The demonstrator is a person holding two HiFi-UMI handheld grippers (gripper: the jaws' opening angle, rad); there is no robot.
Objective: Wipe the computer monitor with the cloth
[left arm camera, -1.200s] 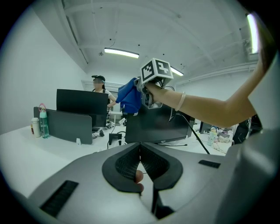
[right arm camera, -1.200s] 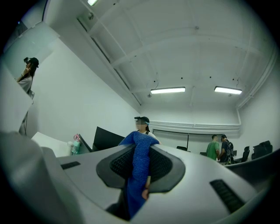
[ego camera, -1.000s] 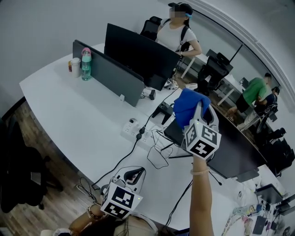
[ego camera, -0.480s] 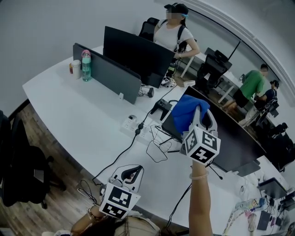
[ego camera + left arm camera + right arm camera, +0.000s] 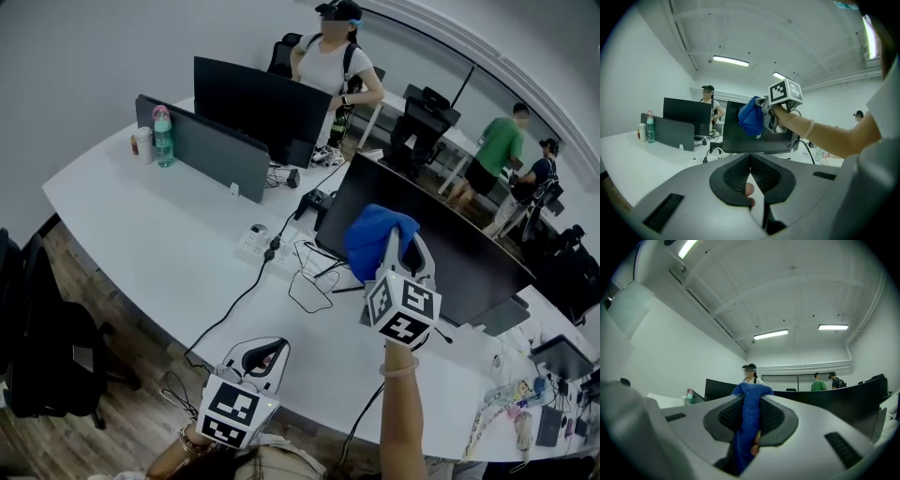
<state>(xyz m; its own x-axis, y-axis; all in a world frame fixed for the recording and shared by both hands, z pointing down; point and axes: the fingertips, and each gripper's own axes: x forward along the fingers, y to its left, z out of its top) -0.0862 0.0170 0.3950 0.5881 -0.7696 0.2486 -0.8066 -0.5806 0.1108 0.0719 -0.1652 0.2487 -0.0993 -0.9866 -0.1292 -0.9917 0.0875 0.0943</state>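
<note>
The near computer monitor [image 5: 469,258] is a wide dark screen standing on the white desk [image 5: 141,234], right of centre in the head view. My right gripper [image 5: 401,246] is held up in front of its left part, shut on a bunched blue cloth [image 5: 373,239] that sticks out past the jaws. The cloth [image 5: 747,404] runs between the jaws in the right gripper view, and the monitor's top edge [image 5: 825,397] shows beyond it. My left gripper [image 5: 265,354] hangs low near my body, shut and empty; it looks at the cloth [image 5: 751,117] and monitor [image 5: 736,138].
A second monitor [image 5: 253,103] and a grey divider panel [image 5: 202,145] stand at the desk's far side, with a bottle [image 5: 164,136] and cup. A power strip [image 5: 258,242] and loose cables [image 5: 314,281] lie left of the near monitor. Three people [image 5: 333,66] stand behind. A black chair [image 5: 47,347] sits left.
My right gripper with the cloth has come down and closer to the near monitor's left part. The view has shifted, so the monitor shows more fully. The left gripper stays low.
</note>
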